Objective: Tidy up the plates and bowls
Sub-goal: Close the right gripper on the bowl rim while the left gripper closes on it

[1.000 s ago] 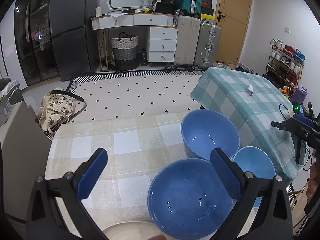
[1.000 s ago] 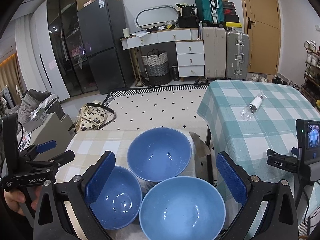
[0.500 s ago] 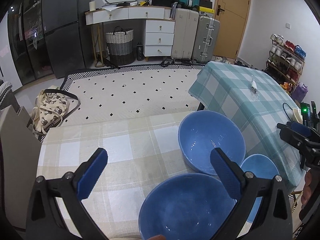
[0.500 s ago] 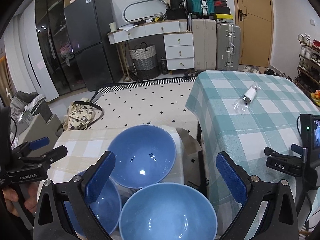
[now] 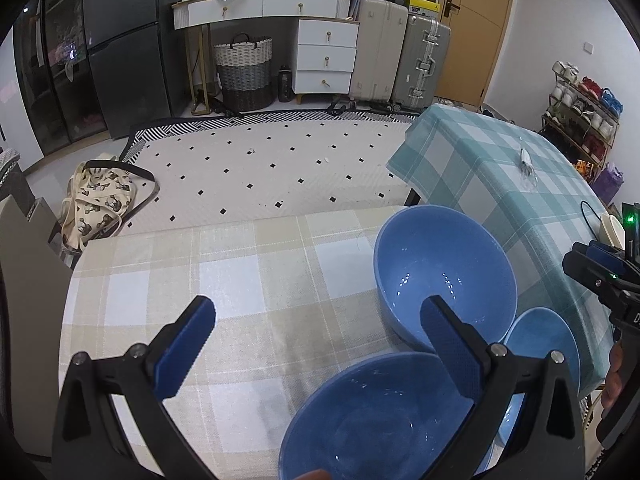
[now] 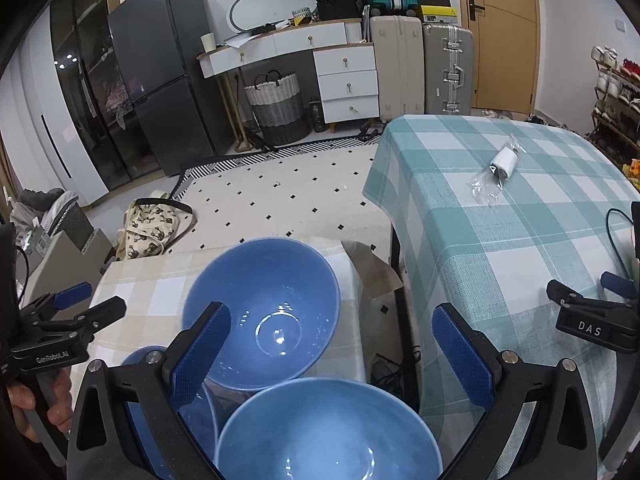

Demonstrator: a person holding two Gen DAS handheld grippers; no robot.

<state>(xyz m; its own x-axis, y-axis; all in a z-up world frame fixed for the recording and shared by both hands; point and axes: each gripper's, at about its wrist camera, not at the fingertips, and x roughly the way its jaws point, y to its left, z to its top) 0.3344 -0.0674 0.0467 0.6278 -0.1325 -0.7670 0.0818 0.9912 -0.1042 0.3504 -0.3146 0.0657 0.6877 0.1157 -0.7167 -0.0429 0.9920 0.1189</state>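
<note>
Nearest, the left gripper point(image 5: 316, 336) hung spread and empty over the beige checked table point(image 5: 240, 280), its right finger above the near bowl point(image 5: 376, 420). The right gripper point(image 6: 332, 344) was likewise spread wide, holding nothing, over the smaller bowl point(image 6: 328, 436). All three blue bowls crowded the table's right end, rims touching or nearly so; nudging one could knock its neighbour, and the far bowl point(image 5: 444, 272) sat close to the edge and might slide off. The near bowl's front rim was cut off, and no plates were visible.
</note>
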